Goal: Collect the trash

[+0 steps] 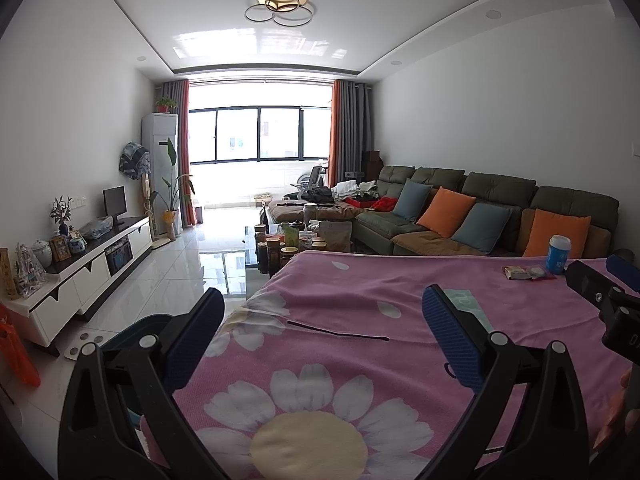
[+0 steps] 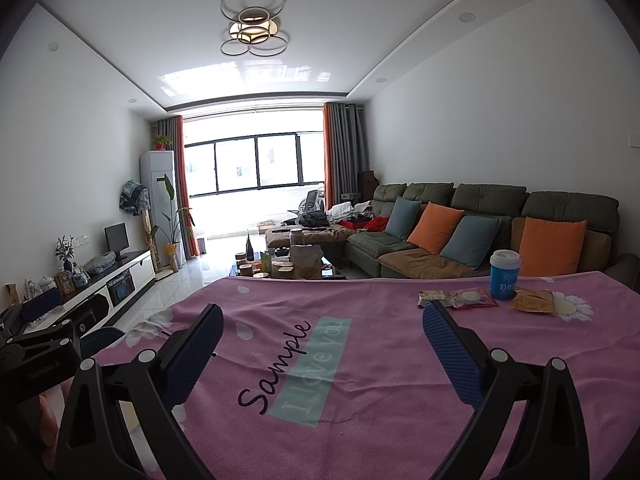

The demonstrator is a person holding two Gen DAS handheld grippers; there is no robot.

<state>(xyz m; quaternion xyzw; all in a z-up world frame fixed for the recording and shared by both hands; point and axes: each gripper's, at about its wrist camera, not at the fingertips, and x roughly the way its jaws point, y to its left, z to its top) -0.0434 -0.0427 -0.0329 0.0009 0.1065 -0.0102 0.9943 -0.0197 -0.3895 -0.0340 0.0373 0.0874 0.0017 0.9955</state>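
Scanning from the left: a dark bin (image 1: 132, 326) shows past the left edge of the counter (image 1: 360, 344), low down by the floor; only its rim is in sight, so what it holds cannot be told.
Left tool (image 1: 326, 312): spread wide, nothing between its blue pads, held above the pink flowered cloth at the counter's left side.
Thin dark stick (image 1: 340, 332): lies flat on the cloth just ahead of the left tool; too slim to say what it is.
Right tool (image 2: 324, 332): also spread wide and holding nothing, above the printed lettering in the middle of the cloth.
Wrappers (image 2: 460, 298): two snack packets lie side by side toward the far right of the counter, just left of the cup.
Blue cup (image 2: 505, 276): stands upright with a white lid on, touching or nearly touching the packets.
Brown packet (image 2: 534, 302): lies flat just right of the cup.
Progress: the trash on the right lies uncollected on the counter and neither tool carries anything, so at least these pieces are left; whether other pieces are in the bin cannot be told.
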